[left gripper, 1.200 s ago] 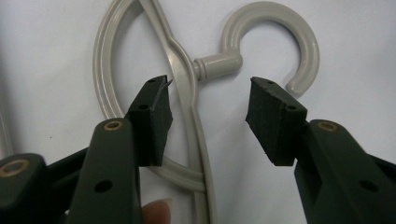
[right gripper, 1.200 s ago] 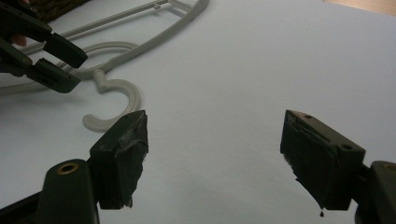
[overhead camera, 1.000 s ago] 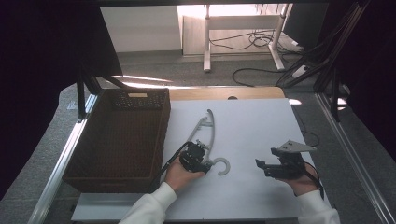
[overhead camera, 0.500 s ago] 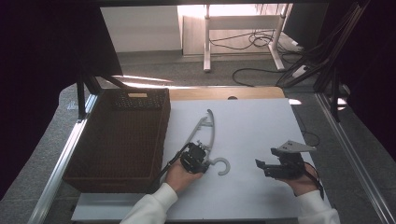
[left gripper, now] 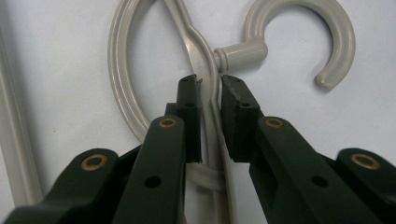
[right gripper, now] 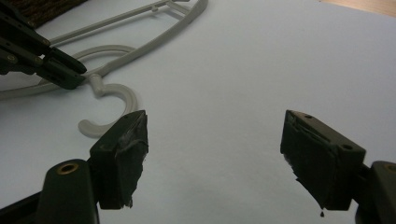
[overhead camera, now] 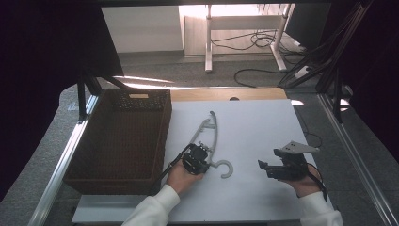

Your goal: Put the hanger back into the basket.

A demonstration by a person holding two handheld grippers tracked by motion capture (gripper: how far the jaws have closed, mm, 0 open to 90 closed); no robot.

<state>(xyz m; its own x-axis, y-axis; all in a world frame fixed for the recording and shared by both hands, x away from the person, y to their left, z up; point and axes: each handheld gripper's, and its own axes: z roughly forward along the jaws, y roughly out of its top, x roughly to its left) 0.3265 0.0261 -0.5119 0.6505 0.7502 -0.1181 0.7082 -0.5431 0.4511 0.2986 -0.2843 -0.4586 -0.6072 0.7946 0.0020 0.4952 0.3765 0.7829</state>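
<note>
While my left tool (left gripper: pixel 209 91) sits low on the white counter (overhead camera: pixel 263 127), its jaws are drawn in to a narrow gap around the grey plastic hanger (left gripper: pixel 196 51), straddling the thin bar just below the neck where the hook joins. One pad presses the bar's edge; whether the other pad touches it I cannot tell, so I read this as nearly closed on the hanger rather than a firm clamp. From above, that left tool (overhead camera: pixel 196 159) is at the hook end of the hanger (overhead camera: pixel 210 136), with my hand (overhead camera: pixel 181 176) behind it.

My right tool (right gripper: pixel 215 140) is spread wide with nothing between its jaws, only bare counter below them. It hovers well to the right of the hanger (right gripper: pixel 121 51), whose hook curls toward it. In the high view the right tool (overhead camera: pixel 282 167) has its grey plate on top.

The hanger lies flat, its long arm running away from the hook toward the far side of the counter. Just left of the hanger stands a dark woven basket (overhead camera: pixel 94 160), its near wall beside my left forearm. Beyond the hanger, past the counter's far edge, a strip of wood shows, then grey carpet, the legs of a white desk (overhead camera: pixel 209 42) and loose cables (overhead camera: pixel 263 42) on the floor.
</note>
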